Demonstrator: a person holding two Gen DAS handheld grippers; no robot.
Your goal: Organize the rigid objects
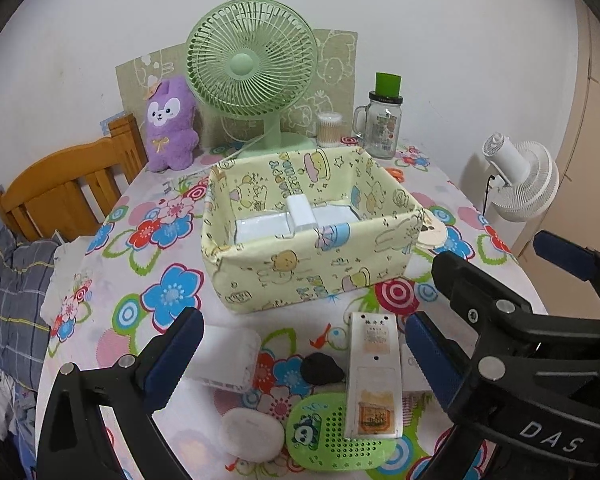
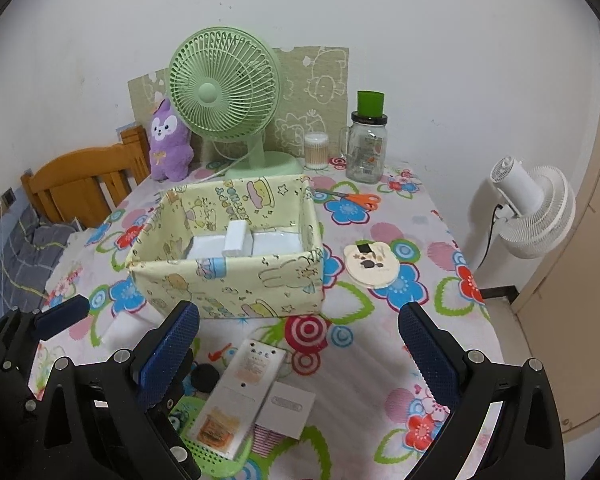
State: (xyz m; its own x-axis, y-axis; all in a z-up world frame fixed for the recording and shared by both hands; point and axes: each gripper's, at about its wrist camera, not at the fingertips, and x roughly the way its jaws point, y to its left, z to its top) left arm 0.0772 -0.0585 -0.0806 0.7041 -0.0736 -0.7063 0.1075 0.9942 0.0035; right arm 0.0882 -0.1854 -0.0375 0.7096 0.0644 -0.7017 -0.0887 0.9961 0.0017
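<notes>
A yellow cartoon-print fabric basket stands mid-table and holds white boxes. In front of it lie a white remote, back side up, resting partly on a green perforated panda piece. Beside them are a black lump, a white oval case, a white box and a flat white box. My left gripper hovers open over these items. My right gripper is open too, just to its right, holding nothing.
At the back stand a green fan, a purple plush, a cotton-swab tub and a glass jar. Orange scissors and a round bear coaster lie right of the basket. A wooden chair is at left, a white fan at right.
</notes>
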